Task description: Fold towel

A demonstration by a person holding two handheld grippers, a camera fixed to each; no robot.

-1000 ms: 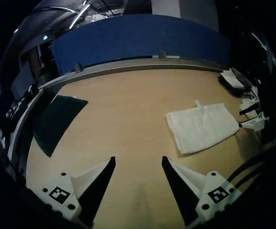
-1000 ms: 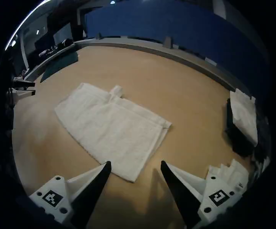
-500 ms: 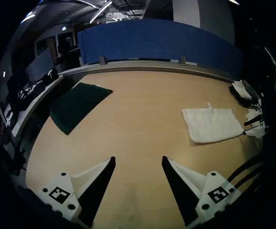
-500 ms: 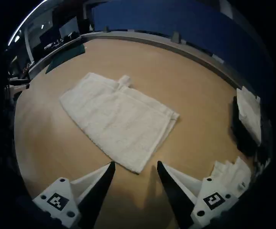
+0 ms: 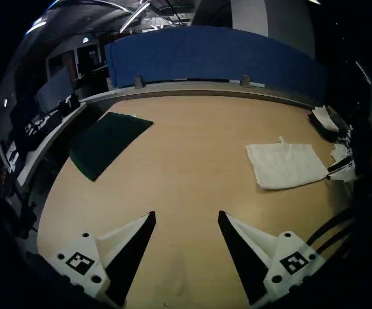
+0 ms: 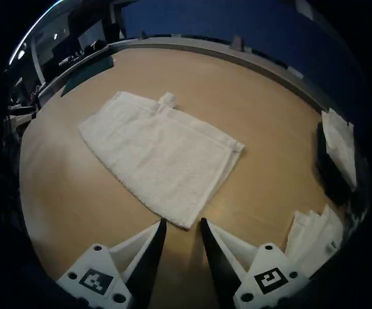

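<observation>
A white towel, folded once into a rectangle with a small loop tab at its far edge, lies flat on the wooden table. My right gripper sits low at the towel's near corner. Its fingers are narrowed but still apart, and the corner's tip lies just between the fingertips. In the left gripper view the same towel lies far to the right, with the right gripper at its right edge. My left gripper stands open over bare wood, well away from the towel.
A dark green towel lies flat at the table's far left. A white folded cloth on a dark stack and more folded white cloths sit to the right of the towel. A blue partition runs along the table's back edge.
My right gripper has moved forward to the towel's near corner and its fingers have narrowed. The left gripper's view swung to the left, then held still.
</observation>
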